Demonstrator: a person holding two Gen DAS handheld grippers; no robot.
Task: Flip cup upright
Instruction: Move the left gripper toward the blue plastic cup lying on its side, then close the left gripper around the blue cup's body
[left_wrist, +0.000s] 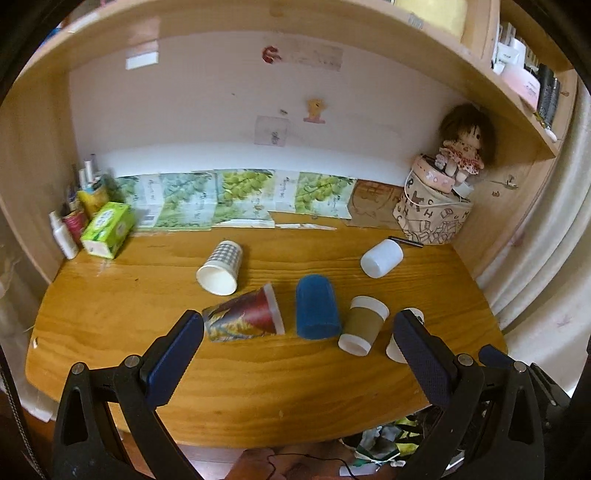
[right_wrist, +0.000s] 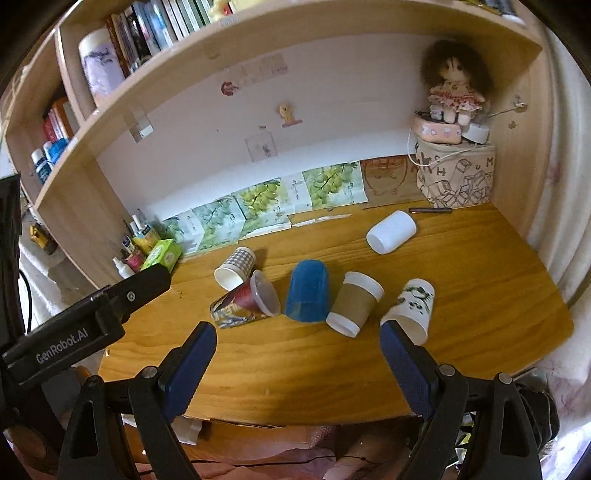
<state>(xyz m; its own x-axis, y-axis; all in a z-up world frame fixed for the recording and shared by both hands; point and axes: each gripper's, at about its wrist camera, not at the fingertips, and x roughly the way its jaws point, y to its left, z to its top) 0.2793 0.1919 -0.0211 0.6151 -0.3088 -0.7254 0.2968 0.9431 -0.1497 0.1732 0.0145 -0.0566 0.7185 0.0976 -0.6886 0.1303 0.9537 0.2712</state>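
While both the left gripper (left_wrist: 298, 325) and right gripper (right_wrist: 298, 334) hang wide open and empty, pinch the blue cup (left_wrist: 317, 307) at 12 o'clock gently.

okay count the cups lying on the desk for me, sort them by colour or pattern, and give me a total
Checked white cup: 1
Red printed cup: 1
Blue cup: 1
Brown-sleeved white cup: 1
White cup with green print: 1
Plain white cup: 1
Total: 6, all on their sides on the desk.
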